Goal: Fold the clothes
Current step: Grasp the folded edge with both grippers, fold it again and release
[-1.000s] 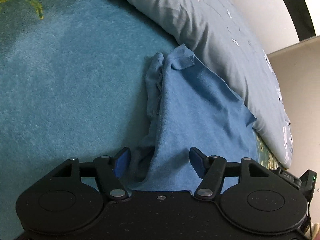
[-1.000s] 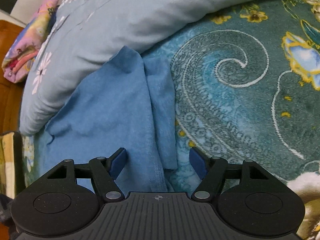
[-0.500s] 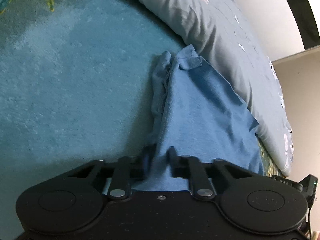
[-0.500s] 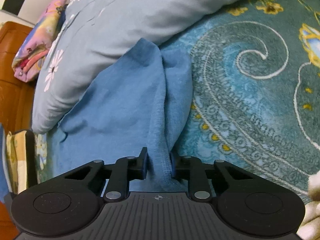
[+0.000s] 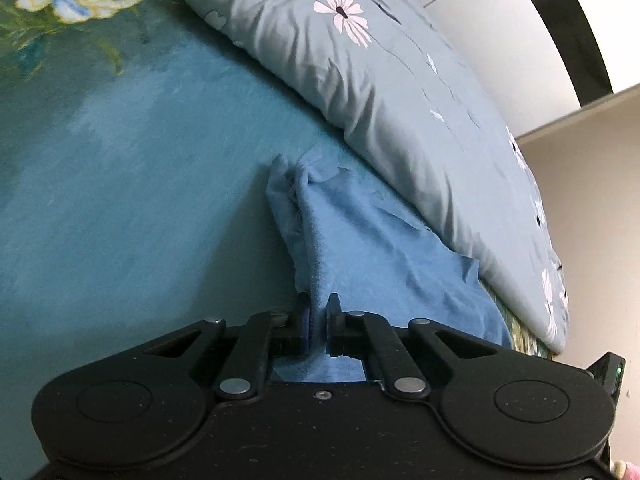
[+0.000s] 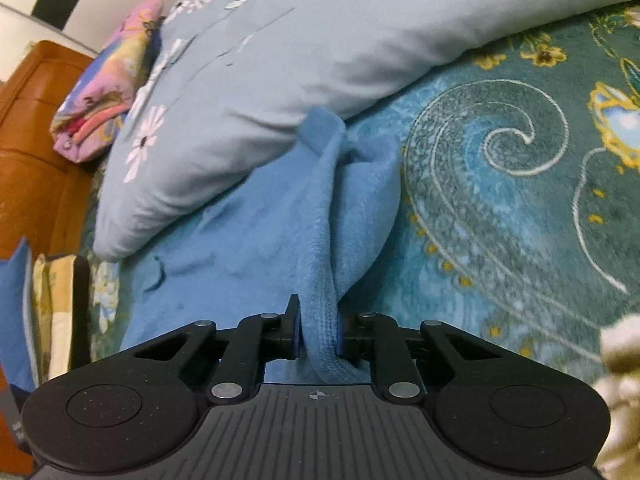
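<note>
A blue fleece garment [image 5: 372,248] lies on the teal bedspread [image 5: 120,160], its far edge tucked against a grey flowered pillow [image 5: 400,92]. My left gripper [image 5: 318,308] is shut on the garment's near left edge, and the cloth rises in a taut ridge from the jaws. In the right wrist view the same garment [image 6: 248,248] runs up to the pillow [image 6: 320,52]. My right gripper [image 6: 319,320] has a thick folded hem between its pads, which press on it while the jaws are still closing. Both pinched edges are lifted off the bed.
The patterned bedspread [image 6: 500,220] stretches to the right. A pink folded cloth [image 6: 104,84] lies behind the pillow by a brown wooden headboard [image 6: 32,140]. A pale wall [image 5: 500,20] stands beyond the pillow. Something white and fluffy [image 6: 620,360] shows at the lower right.
Both grippers went from open around the garment's edges to shut on them. Both have since risen, pulling the cloth up into ridges, and more of the pillow has come into view.
</note>
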`<state>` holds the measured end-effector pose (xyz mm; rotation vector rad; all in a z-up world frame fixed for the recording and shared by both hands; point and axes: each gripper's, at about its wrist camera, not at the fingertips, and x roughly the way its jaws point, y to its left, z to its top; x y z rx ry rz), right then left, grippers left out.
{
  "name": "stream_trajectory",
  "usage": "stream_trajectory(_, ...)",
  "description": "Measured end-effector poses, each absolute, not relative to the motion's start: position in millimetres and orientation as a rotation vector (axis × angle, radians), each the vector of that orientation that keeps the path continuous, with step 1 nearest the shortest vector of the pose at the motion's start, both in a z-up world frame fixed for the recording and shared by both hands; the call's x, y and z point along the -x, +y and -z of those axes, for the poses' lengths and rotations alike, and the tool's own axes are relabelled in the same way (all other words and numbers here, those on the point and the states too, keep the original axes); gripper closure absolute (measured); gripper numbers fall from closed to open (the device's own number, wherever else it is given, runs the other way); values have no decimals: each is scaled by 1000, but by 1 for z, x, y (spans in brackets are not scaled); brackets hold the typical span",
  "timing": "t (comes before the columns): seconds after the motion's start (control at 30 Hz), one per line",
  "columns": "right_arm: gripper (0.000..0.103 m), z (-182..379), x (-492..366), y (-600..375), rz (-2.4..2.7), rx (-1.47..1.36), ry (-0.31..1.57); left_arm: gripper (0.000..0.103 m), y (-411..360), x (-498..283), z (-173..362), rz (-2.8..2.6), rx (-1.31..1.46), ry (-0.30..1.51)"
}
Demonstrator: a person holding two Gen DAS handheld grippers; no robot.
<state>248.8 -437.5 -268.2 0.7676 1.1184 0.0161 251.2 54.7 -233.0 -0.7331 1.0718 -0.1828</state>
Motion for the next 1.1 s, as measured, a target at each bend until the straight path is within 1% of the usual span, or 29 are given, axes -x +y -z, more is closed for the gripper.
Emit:
stream_trajectory(0.17,90,270,-200,-429,-6,-795,1168,99,60,-205,244,159,722,1141)
stream_trajectory(0.3,90,286,-172,-427,52,-840,1212,101,59,-182,265,98,685,1208)
stream_trajectory(0.5,89,302,-169,-428,91,-864,1232,100,64,-176,275,75,733,1203)
stream_trajectory(0.67,82,298,-175,-424,90,-776,1265,99,64,-179,269,90,729,1204)
stream_trajectory(0.7,79,295,-175,-422,89,-753,1268,97,64,-180,267,95,738,1203)
stream_trajectory(0.73,76,292,-175,-420,83,-736,1271,89,65,-180,265,97,745,1207)
stream_trajectory(0.77,71,289,-174,-419,76,-723,1273,80,65,-180,264,100,748,1216)
stream_trajectory(0.83,62,282,-167,-419,68,-700,1272,74,65,-178,262,101,748,1232)
stream_trajectory(0.9,62,275,-157,-422,80,-687,1272,72,66,-175,260,98,742,1245)
stream_trajectory(0.97,62,271,-144,-428,115,-709,1272,67,68,-168,259,80,758,1254)
stream_trajectory(1.1,62,272,-118,-435,212,-783,1270,66,73,-153,263,33,832,1290)
